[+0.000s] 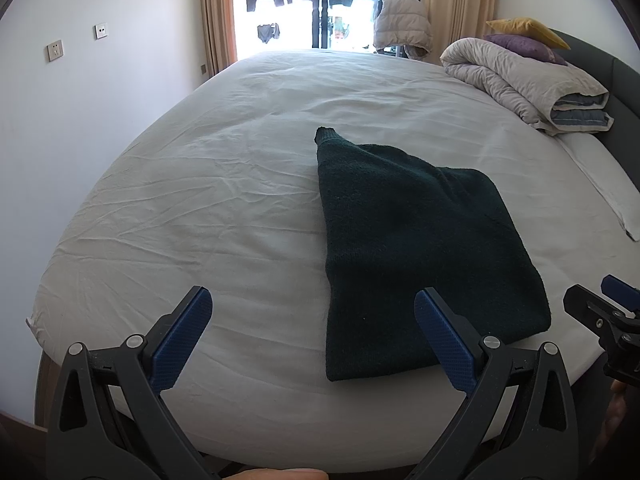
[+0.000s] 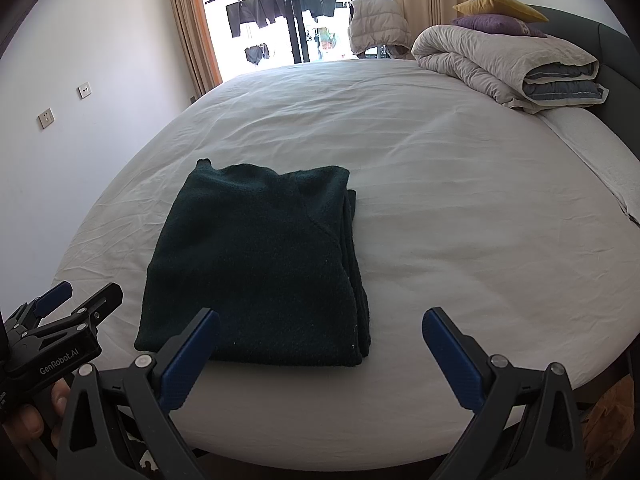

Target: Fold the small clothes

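Observation:
A dark green knitted garment (image 1: 412, 248) lies folded into a rough rectangle on the white bed sheet (image 1: 224, 184), near the bed's front edge. One cuff sticks out at its far left corner. It also shows in the right wrist view (image 2: 260, 264). My left gripper (image 1: 314, 300) is open and empty, held above the bed's front edge, its right finger over the garment's near left corner. My right gripper (image 2: 320, 320) is open and empty, its left finger over the garment's near edge. Each gripper shows at the edge of the other's view.
A rolled grey duvet (image 1: 524, 80) with a purple pillow (image 1: 520, 46) and a yellow pillow (image 1: 528, 30) lies at the far right by the dark headboard. A pale padded vest (image 2: 376, 26) hangs by the window. A white wall (image 1: 80, 100) stands on the left.

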The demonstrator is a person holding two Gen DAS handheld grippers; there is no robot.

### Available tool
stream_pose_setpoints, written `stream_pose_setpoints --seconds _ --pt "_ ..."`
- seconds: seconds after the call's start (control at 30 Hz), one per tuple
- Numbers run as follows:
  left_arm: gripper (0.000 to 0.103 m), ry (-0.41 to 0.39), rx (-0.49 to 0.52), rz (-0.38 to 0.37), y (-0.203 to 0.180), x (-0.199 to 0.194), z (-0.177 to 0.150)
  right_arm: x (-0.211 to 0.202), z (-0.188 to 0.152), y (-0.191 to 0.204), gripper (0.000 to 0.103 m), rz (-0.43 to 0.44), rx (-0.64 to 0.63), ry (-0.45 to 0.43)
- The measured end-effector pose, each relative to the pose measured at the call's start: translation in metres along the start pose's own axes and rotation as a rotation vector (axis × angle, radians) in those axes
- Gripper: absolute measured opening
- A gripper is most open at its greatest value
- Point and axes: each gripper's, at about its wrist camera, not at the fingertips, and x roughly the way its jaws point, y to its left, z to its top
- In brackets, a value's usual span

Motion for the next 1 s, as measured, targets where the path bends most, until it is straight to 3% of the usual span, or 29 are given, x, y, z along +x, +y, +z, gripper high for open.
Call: stream_pose_setpoints --seconds 1.0 --pt "0.103 0.009 -0.002 -0.009 -0.0046 0.0005 -0.0051 0.0038 -0.0043 -0.004 0.103 0.009 0.006 0.012"
